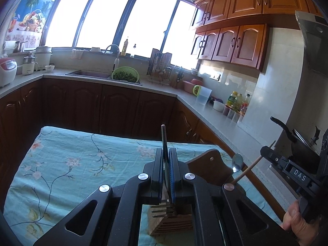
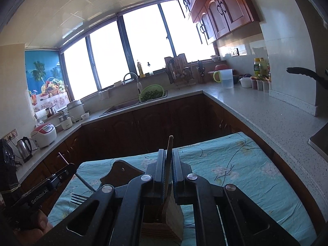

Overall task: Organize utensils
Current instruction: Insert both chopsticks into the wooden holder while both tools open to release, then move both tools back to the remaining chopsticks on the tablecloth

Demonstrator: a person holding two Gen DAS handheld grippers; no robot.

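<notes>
- Wooden utensil holder stands on my floral cloth-covered table, directly below both tools – at 6 o'clock in each wrist view.
- My left gripper is pinched on a metal fork: handle up toward 12 o'clock, tines down, apparently at the holder's opening. The long axis runs nearly upright along the fingers.
- My right gripper is clamped on a wooden-handled spoon; from the left view it sits at 3 o'clock, bowl raised, handle slanting down toward the holder. In its own view only the wooden stick shows between the pads.
- Judging by this, the left hand is nearer – its fork needs only a straight drop into a slot.
- Fork looks thin, bright steel, four tines; the holder is slatted pale wood with a darker curved backboard.
</notes>
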